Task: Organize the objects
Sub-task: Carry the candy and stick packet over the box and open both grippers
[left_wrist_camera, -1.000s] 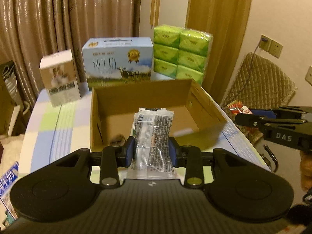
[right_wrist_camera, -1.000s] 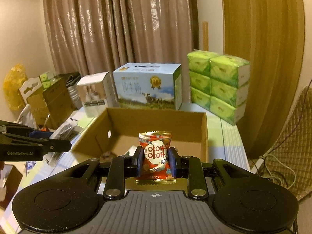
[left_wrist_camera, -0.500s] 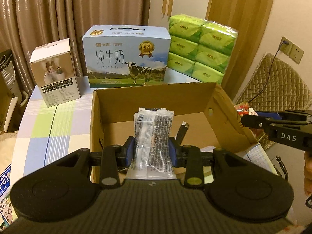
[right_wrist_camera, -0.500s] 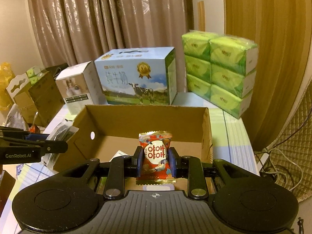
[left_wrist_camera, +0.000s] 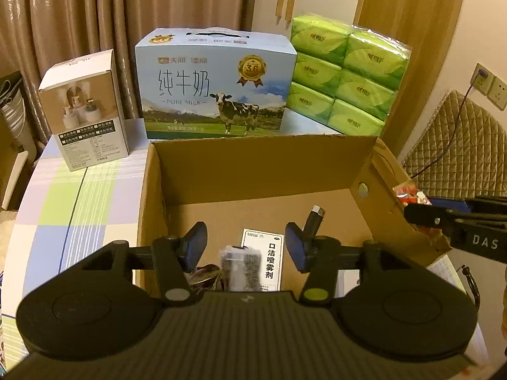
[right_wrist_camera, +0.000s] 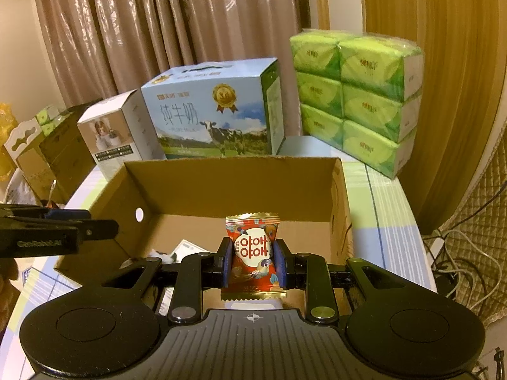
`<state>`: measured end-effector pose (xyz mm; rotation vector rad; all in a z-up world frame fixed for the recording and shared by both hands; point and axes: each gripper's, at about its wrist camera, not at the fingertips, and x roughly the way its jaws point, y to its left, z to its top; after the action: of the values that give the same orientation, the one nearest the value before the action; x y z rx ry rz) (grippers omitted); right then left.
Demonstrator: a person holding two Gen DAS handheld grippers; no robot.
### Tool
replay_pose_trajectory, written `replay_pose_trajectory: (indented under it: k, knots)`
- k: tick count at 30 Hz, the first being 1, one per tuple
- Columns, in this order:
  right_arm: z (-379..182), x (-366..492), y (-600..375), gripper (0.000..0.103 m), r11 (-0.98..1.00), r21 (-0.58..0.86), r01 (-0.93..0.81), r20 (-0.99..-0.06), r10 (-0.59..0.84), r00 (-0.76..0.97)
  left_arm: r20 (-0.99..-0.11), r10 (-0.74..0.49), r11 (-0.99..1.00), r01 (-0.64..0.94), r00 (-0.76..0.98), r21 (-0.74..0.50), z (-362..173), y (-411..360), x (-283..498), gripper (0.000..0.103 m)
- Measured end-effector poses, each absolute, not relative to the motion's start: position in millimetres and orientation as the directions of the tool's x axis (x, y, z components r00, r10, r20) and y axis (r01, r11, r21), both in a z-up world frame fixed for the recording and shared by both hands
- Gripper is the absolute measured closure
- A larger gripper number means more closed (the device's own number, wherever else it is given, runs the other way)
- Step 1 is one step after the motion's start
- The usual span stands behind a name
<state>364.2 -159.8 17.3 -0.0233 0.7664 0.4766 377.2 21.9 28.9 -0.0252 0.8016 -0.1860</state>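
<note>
Candy is what the next move turns on: my right gripper [right_wrist_camera: 252, 261] pinches the red foil-wrapped sweet [right_wrist_camera: 252, 248] upright between its blue pads, long axis pointing up, and it hangs just over the near rim of the open brown cardboard box [right_wrist_camera: 228, 183]. The box floor lies below and ahead of the fingers, so I judge a short push forward and then a release would drop it in (the right hand is the only one with anything left to deliver).

My left gripper [left_wrist_camera: 245, 247] has its jaws apart with nothing pressed between them. The clear plastic sachet with black print [left_wrist_camera: 242, 269] sits blurred below them, inside the box, beside the white card with Chinese characters [left_wrist_camera: 266, 259] and a dark pen-like stick [left_wrist_camera: 313, 221].

Compared with half a second ago, the left jaws have just been opening and the sachet, then clamped upright, is now free of the pads. The box looms larger in both views, while the sweet's grip looks unchanged.
</note>
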Motion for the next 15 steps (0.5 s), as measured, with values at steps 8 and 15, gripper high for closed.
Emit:
replay_pose_trajectory:
  k: [8, 15]
  knots:
    - [14.4, 370.0, -160.4, 0.078, 0.891, 0.175, -0.418, -0.671, 0.418, 0.612, -0.7, -0.173, 0.984, 0.159, 0.693, -0.086, 33.4, 24.4, 373.3, 0.054]
    - [24.2, 368.5, -166.9, 0.031, 0.872, 0.243, -0.424, -0.606, 0.478, 0.636, -0.703, -0.176, 0.983, 0.156, 0.689, -0.093, 33.5, 26.6, 367.7, 0.047]
